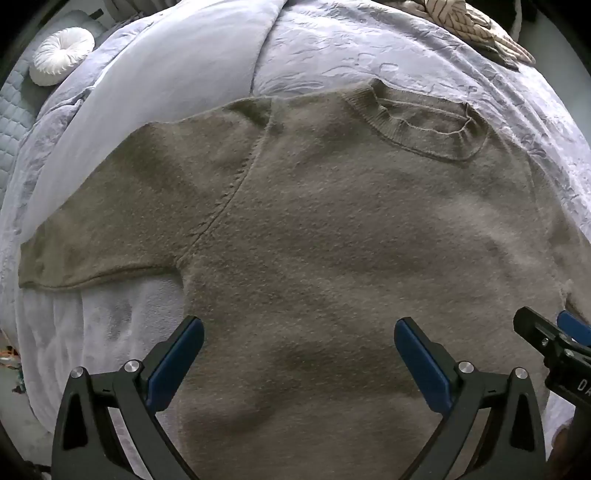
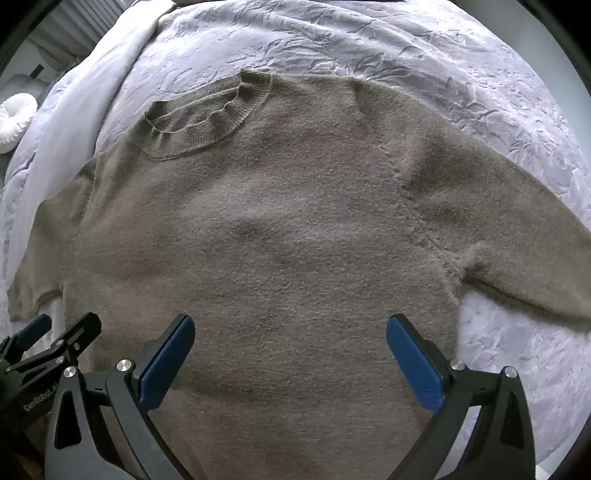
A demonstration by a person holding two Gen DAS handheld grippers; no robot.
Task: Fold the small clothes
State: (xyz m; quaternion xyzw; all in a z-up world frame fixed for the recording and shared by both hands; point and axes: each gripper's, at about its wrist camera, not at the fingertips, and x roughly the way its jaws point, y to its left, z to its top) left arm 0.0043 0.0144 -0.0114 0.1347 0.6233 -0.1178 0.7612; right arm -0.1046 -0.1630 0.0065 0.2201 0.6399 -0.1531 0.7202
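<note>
**Sweater laid flat on bed, both tongs spread above it**

Sweater (image 1: 332,229), olive-brown knit, lies face up and unfolded across a pale lavender bedspread (image 1: 388,55), its ribbed collar (image 1: 417,122) toward 12 o'clock and its hem toward 6 o'clock, out of frame. In the left wrist view one sleeve (image 1: 110,214) stretches out toward 9 o'clock; in the right wrist view the other sleeve (image 2: 517,229) runs toward 3 o'clock, with a crease at the armpit. The left tongs (image 1: 299,325) are spread wide over the lower body of the garment, blue pads facing each other, nothing between them. The right tongs (image 2: 290,321) are likewise spread wide over the lower body, pinching nothing; whether either pair touches the knit cannot be told. Each pair shows at the edge of the other's view, at 4 o'clock in the left view and at 8 o'clock in the right. A round white cushion (image 1: 61,55) sits at 10 o'clock beyond the bedspread, and a striped cloth (image 1: 476,26) lies at 1 o'clock.
</note>
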